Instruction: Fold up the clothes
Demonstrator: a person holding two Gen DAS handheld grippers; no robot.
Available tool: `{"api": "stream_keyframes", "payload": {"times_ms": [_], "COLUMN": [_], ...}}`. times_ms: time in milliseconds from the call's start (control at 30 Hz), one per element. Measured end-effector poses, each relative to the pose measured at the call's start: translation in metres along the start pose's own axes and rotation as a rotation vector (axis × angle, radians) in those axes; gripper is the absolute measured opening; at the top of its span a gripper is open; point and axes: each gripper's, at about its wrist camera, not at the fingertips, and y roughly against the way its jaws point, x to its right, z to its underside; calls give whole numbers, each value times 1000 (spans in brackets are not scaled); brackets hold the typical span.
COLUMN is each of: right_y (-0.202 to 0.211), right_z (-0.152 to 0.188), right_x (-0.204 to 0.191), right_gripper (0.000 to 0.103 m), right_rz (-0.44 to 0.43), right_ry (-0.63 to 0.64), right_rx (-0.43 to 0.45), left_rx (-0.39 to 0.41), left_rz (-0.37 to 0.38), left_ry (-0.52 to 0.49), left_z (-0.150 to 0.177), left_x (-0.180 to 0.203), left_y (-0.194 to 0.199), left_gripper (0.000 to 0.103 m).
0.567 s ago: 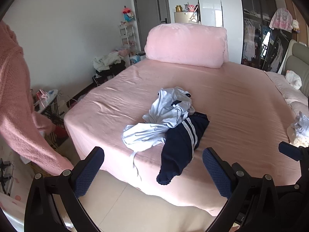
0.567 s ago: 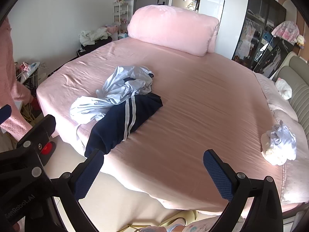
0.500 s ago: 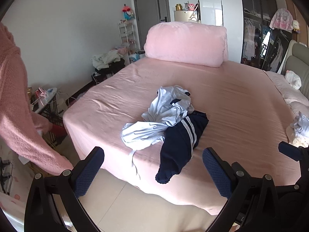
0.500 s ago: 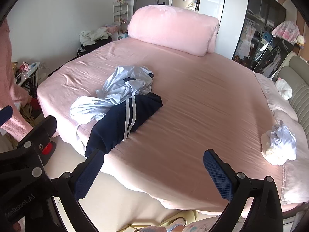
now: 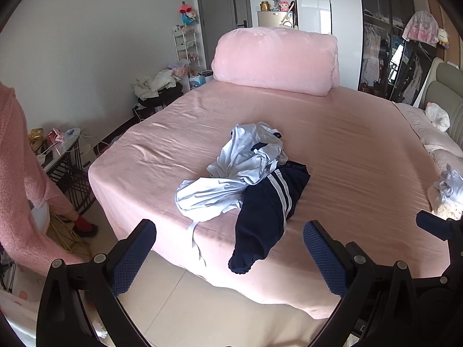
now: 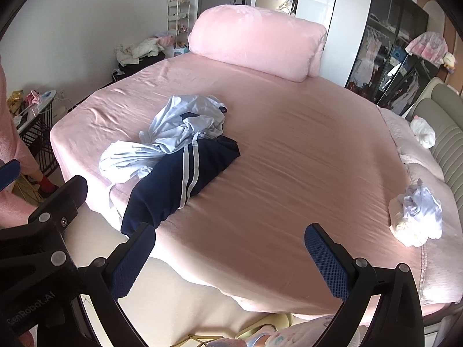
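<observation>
A crumpled pale blue garment (image 5: 231, 173) (image 6: 173, 136) lies near the bed's front-left corner. Navy trousers with white side stripes (image 5: 267, 208) (image 6: 179, 185) lie partly under it, one leg hanging over the bed edge. My left gripper (image 5: 228, 257) is open with nothing between its fingers, held off the bed short of the trouser leg. My right gripper (image 6: 230, 256) is also open and holds nothing, above the bed's front edge to the right of the trousers. The left gripper's body (image 6: 43, 231) shows at the lower left of the right wrist view.
The pink bed (image 5: 347, 144) (image 6: 303, 159) carries a big pink bolster (image 5: 275, 60) at the back and a small bundle of white and pale cloth (image 6: 415, 217) at the right. A person in a pink top (image 5: 17, 188) stands left, by a side table (image 5: 63, 156). Wardrobes line the back wall.
The left wrist view has shifted slightly, so the clothes sit a little lower and further left in frame. The right gripper has stayed still. Both stay open.
</observation>
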Motion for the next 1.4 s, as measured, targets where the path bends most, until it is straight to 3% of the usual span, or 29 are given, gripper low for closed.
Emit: {"api": "stream_keyframes", "payload": {"times_ms": [233, 467, 700, 867, 1167, 1300, 1400], "right_y": [-19, -41, -55, -86, -148, -170, -179], "right_z": [-5, -25, -58, -72, -59, -41, -35], "right_x": [-9, -8, 7, 15, 29, 38, 38], "right_gripper": [103, 103, 103, 103, 102, 101, 99], "right_rz": [-19, -67, -100, -150, -220, -229, -174], "right_ry": [24, 40, 59, 44, -15, -57, -39], "right_rx": [-22, -56, -21, -46, -79, -139, -147], "left_rx": [-25, -51, -12, 1, -21, -96, -158], "left_rz": [-37, -2, 6, -49, -99, -61, -24], "left_ry": [-21, -34, -56, -91, -119, -100, -89], "left_z": [-8, -30, -59, -66, -54, -34, -22], "left_x": [-2, 6, 17, 24, 33, 35, 33], "left_y": [-16, -38, -53, -72, -112, -132, -143], "left_gripper": [103, 103, 103, 103, 103, 103, 103]}}
